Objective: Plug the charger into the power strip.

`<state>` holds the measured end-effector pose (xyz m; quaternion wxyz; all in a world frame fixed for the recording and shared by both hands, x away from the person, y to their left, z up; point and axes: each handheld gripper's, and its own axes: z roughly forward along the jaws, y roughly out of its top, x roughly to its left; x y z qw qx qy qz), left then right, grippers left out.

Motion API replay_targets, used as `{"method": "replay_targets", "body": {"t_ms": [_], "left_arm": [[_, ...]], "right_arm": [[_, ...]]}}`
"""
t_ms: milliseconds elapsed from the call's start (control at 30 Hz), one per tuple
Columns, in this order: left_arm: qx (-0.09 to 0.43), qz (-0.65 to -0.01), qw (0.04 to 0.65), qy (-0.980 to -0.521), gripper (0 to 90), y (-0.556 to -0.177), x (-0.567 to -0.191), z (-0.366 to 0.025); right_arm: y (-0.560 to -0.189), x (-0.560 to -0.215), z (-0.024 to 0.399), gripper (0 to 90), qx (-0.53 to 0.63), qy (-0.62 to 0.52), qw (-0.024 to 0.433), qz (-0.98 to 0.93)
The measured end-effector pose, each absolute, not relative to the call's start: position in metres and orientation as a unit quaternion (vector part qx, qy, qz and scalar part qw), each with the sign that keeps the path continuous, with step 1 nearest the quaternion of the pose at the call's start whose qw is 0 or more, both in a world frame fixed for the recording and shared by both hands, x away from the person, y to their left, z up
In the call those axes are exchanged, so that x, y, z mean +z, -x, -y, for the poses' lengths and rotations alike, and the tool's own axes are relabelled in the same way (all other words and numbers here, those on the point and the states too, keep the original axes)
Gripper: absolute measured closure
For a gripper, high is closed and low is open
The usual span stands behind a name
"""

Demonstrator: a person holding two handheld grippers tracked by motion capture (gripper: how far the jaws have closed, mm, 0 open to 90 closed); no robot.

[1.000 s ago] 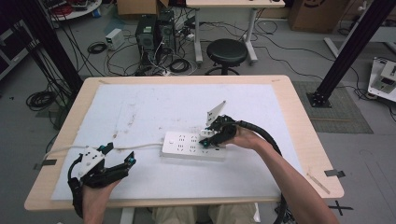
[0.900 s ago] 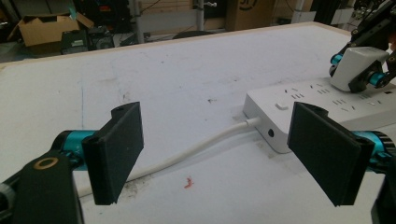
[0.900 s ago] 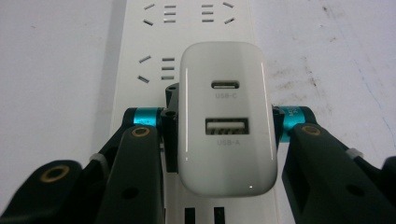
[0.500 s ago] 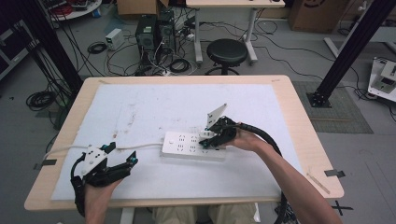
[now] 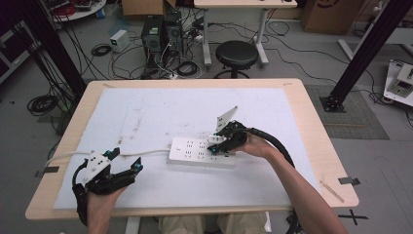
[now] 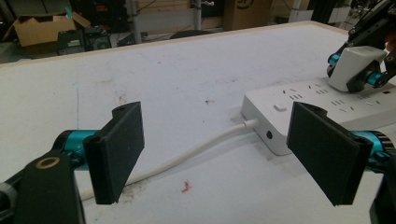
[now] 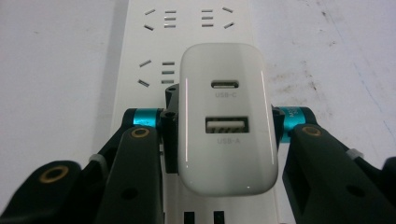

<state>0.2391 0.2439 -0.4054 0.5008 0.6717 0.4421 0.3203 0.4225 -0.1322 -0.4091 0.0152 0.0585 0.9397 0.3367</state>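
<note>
Where white mat (image 5: pixel 160 112) covers wooden table (image 5: pixel 311 126), stool (image 5: pixel 236 52) behind.

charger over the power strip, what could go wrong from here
The right gripper clamps the white charger by its sides above the power strip; if the prongs miss the slots, pushing could tilt it in the jaws. The left gripper hangs open, off the strip, so the strip might slide or lift.
</note>
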Motion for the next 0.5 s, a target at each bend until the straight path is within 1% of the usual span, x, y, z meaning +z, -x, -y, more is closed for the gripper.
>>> {"method": "replay_targets", "body": {"t_ms": [233, 267, 500], "left_arm": [[0.319, -0.443, 0.501, -0.671, 19.0, -0.2398, -0.406, -0.2451], [0.32, -0.442, 0.501, -0.672, 19.0, -0.2402, -0.4056, -0.2453], [0.32, -0.442, 0.503, -0.67, 19.0, -0.2404, -0.4069, -0.2443]], "right_arm": [[-0.4216, -0.4096, 0.1321, 62.7, 0.34, -0.056, 0.021, -0.939], [-0.4212, -0.4098, 0.1324, 43.7, 0.336, -0.063, 0.013, -0.94], [-0.4238, -0.4039, 0.1393, 43.5, 0.348, -0.078, 0.014, -0.934]]}}
